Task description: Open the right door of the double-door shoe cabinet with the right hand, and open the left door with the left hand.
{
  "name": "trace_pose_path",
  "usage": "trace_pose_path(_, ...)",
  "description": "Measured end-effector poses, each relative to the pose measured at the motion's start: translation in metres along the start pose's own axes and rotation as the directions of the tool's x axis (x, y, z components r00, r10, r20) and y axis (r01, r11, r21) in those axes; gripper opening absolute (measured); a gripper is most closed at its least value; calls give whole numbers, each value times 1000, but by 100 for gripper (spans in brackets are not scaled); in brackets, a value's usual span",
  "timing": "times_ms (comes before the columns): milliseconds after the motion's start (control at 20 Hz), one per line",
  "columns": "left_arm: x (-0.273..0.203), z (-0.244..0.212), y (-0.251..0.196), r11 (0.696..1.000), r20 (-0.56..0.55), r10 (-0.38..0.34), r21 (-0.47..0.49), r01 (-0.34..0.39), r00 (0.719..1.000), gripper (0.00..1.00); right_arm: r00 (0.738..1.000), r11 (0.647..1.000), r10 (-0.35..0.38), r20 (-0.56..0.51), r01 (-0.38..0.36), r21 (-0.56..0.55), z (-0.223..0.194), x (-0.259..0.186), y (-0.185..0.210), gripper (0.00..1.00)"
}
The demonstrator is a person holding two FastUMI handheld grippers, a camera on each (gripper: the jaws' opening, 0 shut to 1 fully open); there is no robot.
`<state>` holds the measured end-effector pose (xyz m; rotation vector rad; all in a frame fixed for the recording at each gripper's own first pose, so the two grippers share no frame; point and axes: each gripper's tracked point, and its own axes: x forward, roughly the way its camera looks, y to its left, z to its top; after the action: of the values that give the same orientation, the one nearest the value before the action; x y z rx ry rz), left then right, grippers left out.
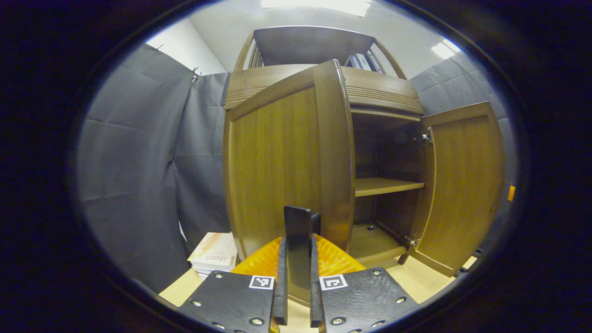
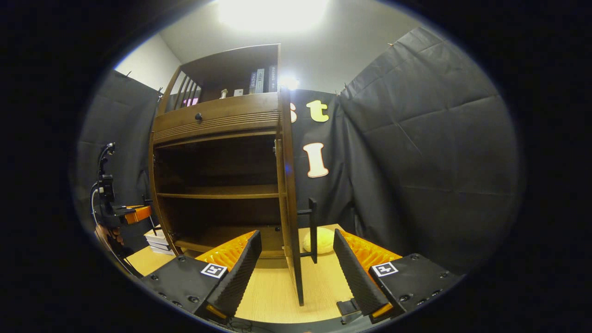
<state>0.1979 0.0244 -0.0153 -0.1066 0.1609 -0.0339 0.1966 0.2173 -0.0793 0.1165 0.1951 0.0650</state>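
Note:
In the left gripper view the brown wooden shoe cabinet (image 1: 379, 92) stands with both doors swung out. The left door (image 1: 277, 171) faces me at an angle, and my left gripper (image 1: 299, 282) is shut on its dark upright handle (image 1: 299, 231). The right door (image 1: 462, 185) hangs wide open at the right. In the right gripper view that right door (image 2: 287, 194) is edge-on, with its dark handle (image 2: 313, 229) just to the right of the edge. My right gripper (image 2: 296, 277) is open, its fingers standing apart on either side of the door's edge without touching it.
An inner shelf (image 2: 222, 190) crosses the dark cabinet. Books (image 2: 261, 79) stand on the open top shelf. A stack of books (image 1: 215, 254) lies on the pale floor left of the cabinet. A yellow soft thing (image 2: 321, 240) lies behind the right door. Black cloth walls close in.

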Motion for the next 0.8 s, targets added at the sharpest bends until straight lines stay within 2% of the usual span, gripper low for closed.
trace_pose_path(150, 0, 1, 1, 1000, 1, 9, -10, -9, 1000, 19, 999, 999, 32, 8, -32, -15, 1, 0, 8, 98)
trace_pose_path(200, 0, 0, 1, 1000, 3, 13, -15, -13, 1000, 23, 999, 999, 46, 6, -46, -19, 0, 1, 11, 98)
trace_pose_path(600, 0, 1, 5, 997, 13, 57, -44, -56, 998, 22, 992, 991, 129, -10, -129, -45, -4, -1, 31, 98)
trace_pose_path(800, -1, 0, 16, 993, 3, 111, -47, -111, 994, 22, 987, 986, 158, 9, -158, -44, -1, 1, 40, 98)
